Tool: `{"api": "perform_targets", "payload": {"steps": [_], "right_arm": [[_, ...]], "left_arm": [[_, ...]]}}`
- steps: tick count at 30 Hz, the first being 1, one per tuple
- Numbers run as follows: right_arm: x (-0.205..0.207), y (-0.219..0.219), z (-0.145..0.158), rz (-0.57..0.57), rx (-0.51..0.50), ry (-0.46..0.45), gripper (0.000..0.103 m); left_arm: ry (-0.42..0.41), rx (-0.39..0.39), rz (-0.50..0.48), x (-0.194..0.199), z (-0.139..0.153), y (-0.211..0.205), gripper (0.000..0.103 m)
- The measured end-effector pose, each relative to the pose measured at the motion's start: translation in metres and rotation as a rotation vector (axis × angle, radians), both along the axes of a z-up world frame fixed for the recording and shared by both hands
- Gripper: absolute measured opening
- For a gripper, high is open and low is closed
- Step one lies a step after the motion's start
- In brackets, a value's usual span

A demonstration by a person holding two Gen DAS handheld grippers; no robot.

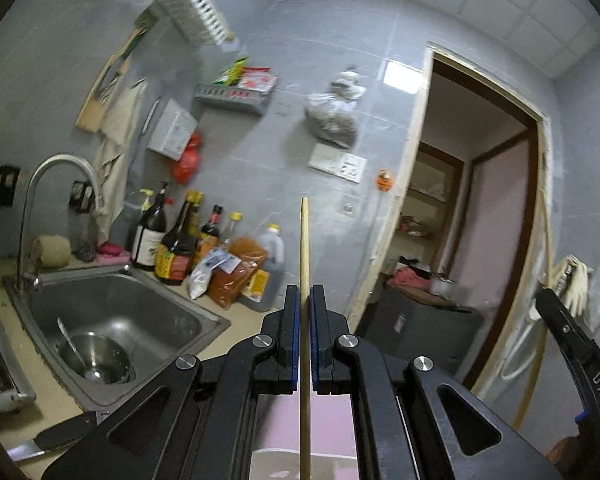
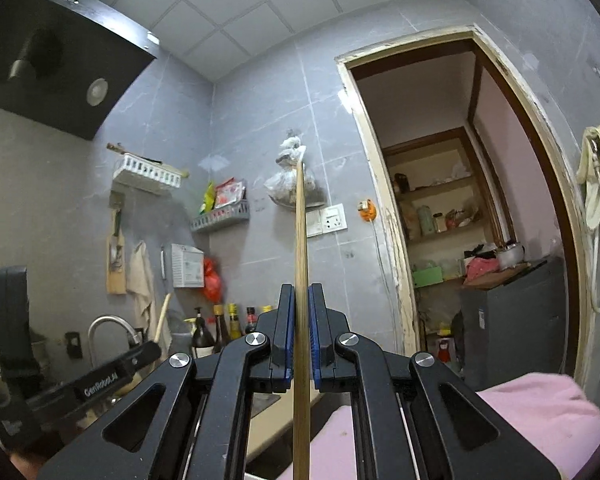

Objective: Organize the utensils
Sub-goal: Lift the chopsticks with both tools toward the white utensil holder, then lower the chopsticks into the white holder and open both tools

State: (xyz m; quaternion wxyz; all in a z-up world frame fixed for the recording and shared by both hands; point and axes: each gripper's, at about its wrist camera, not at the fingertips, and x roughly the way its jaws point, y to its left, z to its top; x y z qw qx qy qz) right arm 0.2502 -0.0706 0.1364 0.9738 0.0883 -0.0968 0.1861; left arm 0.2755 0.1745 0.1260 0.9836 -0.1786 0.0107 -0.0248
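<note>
Two chopsticks: left claw [image 1: 305,300] clenches one [image 1: 305,264], right claw [image 2: 301,300] another [image 2: 300,248].

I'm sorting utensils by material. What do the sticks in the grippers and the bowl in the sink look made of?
Left chopstick and right chopstick: probably bamboo or wood, judging by the matte tan color and, on the right one, faint lengthwise grain. Bowl in the sink: likely stainless steel, being silvery and reflective.

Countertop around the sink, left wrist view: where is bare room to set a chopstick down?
A bare strip of counter lies right of the sink, in front of the bottles and seasoning bags. Behind the sink it is crowded. The front corner holds a knife. Each claw, left and right, grips a chopstick.
</note>
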Motion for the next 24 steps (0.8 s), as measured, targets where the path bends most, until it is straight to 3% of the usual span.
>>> {"api": "perform_targets", "payload": {"steps": [6, 14, 24], "right_arm": [[0.013, 0.007, -0.02, -0.048, -0.021, 0.012, 0.005], [0.015, 0.013, -0.042, -0.115, -0.075, 0.035, 0.005], [0.017, 0.011, -0.066, -0.103, -0.126, 0.147, 0.005]], "left_arm": [[-0.005, -0.013, 0.035, 0.003, -0.014, -0.006, 0.003], [0.01, 0.08, 0.075, 0.003, -0.029, -0.026, 0.003], [0.048, 0.152, 0.021, 0.002, -0.055, -0.04, 0.003]]}}
